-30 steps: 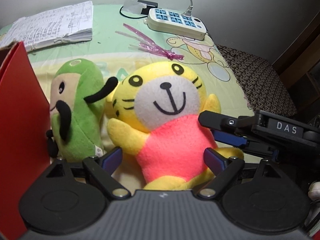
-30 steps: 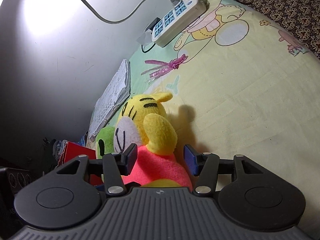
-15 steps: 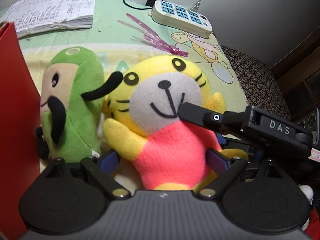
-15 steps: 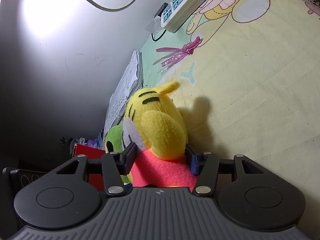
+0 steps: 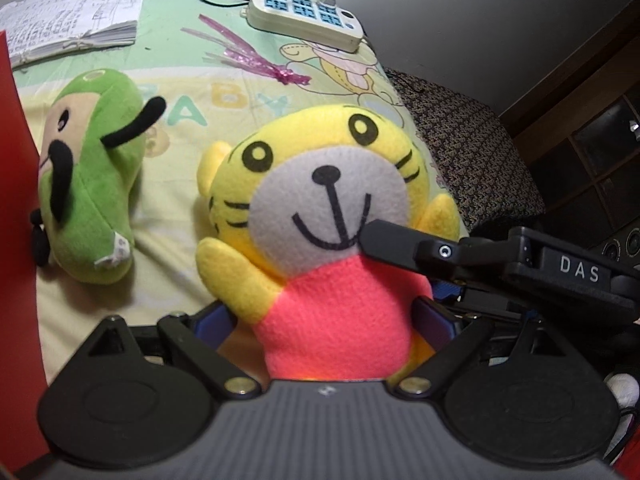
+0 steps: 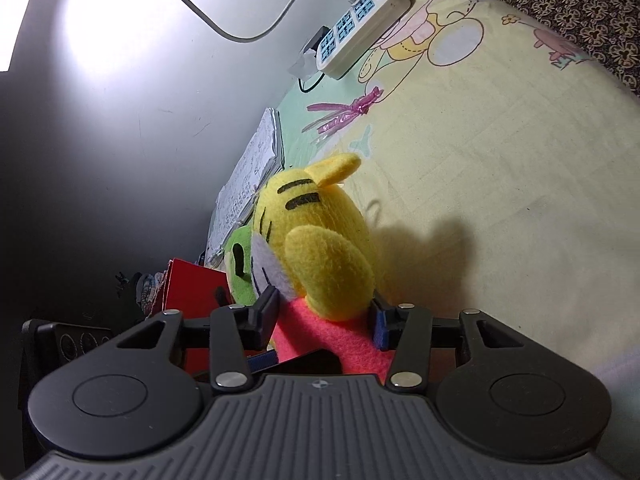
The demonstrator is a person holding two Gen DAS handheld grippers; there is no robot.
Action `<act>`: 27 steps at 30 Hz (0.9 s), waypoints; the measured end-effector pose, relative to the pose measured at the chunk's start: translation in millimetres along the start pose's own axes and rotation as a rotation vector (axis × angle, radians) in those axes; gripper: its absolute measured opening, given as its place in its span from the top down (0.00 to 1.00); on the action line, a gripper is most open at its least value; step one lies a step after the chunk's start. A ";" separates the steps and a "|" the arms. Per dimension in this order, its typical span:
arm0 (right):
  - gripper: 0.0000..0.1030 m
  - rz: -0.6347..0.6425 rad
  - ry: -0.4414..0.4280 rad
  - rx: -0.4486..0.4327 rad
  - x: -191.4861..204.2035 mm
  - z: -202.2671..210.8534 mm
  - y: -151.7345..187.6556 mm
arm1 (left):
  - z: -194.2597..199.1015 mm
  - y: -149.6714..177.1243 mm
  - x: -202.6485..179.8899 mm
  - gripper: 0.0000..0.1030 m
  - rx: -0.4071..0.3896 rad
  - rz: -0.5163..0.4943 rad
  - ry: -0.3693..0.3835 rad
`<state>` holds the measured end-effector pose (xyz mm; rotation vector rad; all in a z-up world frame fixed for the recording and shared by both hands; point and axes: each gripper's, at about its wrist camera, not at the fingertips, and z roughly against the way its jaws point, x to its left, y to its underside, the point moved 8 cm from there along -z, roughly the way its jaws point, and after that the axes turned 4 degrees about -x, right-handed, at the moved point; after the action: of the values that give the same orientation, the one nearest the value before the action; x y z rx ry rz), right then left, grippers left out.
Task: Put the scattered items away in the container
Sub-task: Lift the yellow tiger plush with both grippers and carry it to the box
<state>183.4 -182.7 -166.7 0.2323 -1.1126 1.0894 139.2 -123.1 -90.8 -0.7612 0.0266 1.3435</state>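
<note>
So I've got the yellow tiger plush point(image 5: 320, 216) pinched from two sides at once. My left gripper point(image 5: 324, 320) has its fingers around the pink belly, both blue pads pressed into the fabric, so I'd call that clamped on the toy. My right gripper point(image 6: 324, 316) comes in from the side and squeezes the plush at neck height, right under the raised yellow arm; in the left wrist view one of its black fingers point(image 5: 394, 242) touches the tiger's cheek.

The tiger faces my left camera, upright, over the baby-print sheet point(image 5: 224, 76). The green plush point(image 5: 96, 184) lies just beside it to the left, apart from it, up against the red container wall point(image 5: 16, 208). From the right wrist view the red container point(image 6: 192, 284) sits behind the green toy.

Further back on the sheet: a stack of handwritten papers point(image 5: 76, 28), a pink ribbon point(image 5: 256, 60) and a white power strip point(image 5: 304, 18) near the wall.
</note>
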 end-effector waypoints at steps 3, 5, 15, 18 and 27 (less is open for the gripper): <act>0.53 0.023 0.011 -0.034 10.6 16.1 4.5 | 13.2 5.3 -14.5 0.10 -0.018 -0.035 0.027; 0.53 0.047 0.016 -0.059 21.1 24.2 8.9 | 24.3 6.7 -21.5 0.10 -0.039 -0.059 0.040; 0.53 0.196 0.014 -0.148 98.9 31.3 32.5 | 99.4 2.2 -8.3 0.09 -0.148 -0.103 0.069; 0.53 0.227 0.004 -0.161 124.9 28.6 43.8 | 124.2 -1.1 6.9 0.09 -0.183 -0.101 0.070; 0.53 0.309 0.039 -0.200 190.3 -7.5 66.2 | 180.6 -14.5 59.5 0.09 -0.255 -0.095 0.078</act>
<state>138.7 -33.3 -39.1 -0.1232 -1.2395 1.2385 95.2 19.4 28.1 -1.0175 -0.1200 1.2393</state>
